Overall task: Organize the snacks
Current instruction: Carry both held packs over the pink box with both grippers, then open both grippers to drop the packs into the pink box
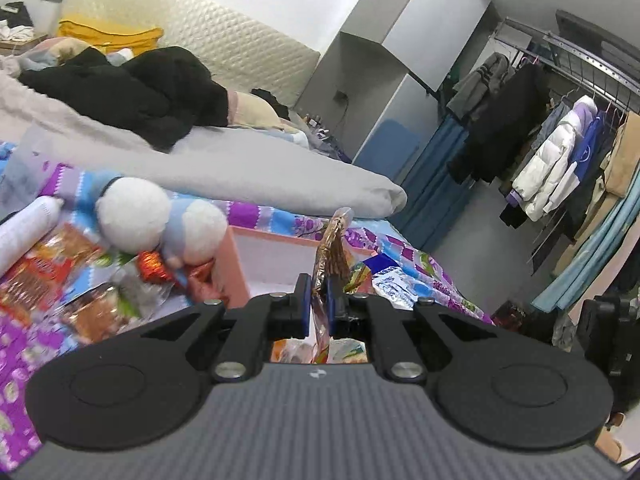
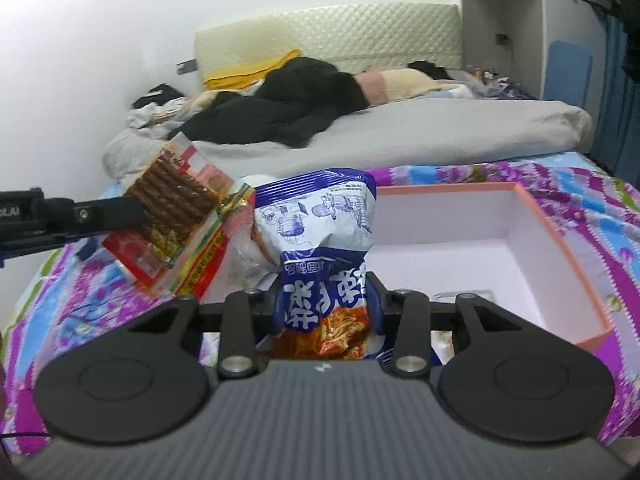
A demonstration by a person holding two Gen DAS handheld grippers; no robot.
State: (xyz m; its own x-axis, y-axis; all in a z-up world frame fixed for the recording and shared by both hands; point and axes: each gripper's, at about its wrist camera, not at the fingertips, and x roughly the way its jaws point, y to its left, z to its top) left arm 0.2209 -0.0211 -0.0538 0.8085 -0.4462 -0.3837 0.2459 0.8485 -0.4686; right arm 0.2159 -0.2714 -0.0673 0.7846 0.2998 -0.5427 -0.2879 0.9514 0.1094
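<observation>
My left gripper point(image 1: 319, 292) is shut on a clear snack pack of brown sticks point(image 1: 332, 252), seen edge-on above the bed; the same pack point(image 2: 176, 216) shows flat in the right wrist view, held by the left gripper point(image 2: 132, 210). My right gripper point(image 2: 326, 300) is shut on a blue and white noodle packet point(image 2: 320, 232), held upright just left of the open pink box point(image 2: 568, 248). The box point(image 1: 236, 264) lies ahead of the left gripper, its white inside nearly empty.
Several loose snack packets point(image 1: 56, 276) and a white and blue plush toy point(image 1: 160, 220) lie on the purple patterned bedspread point(image 2: 580, 184). A grey duvet point(image 1: 240, 160) and black clothes point(image 1: 132, 92) are behind. A clothes rack point(image 1: 560, 140) stands right.
</observation>
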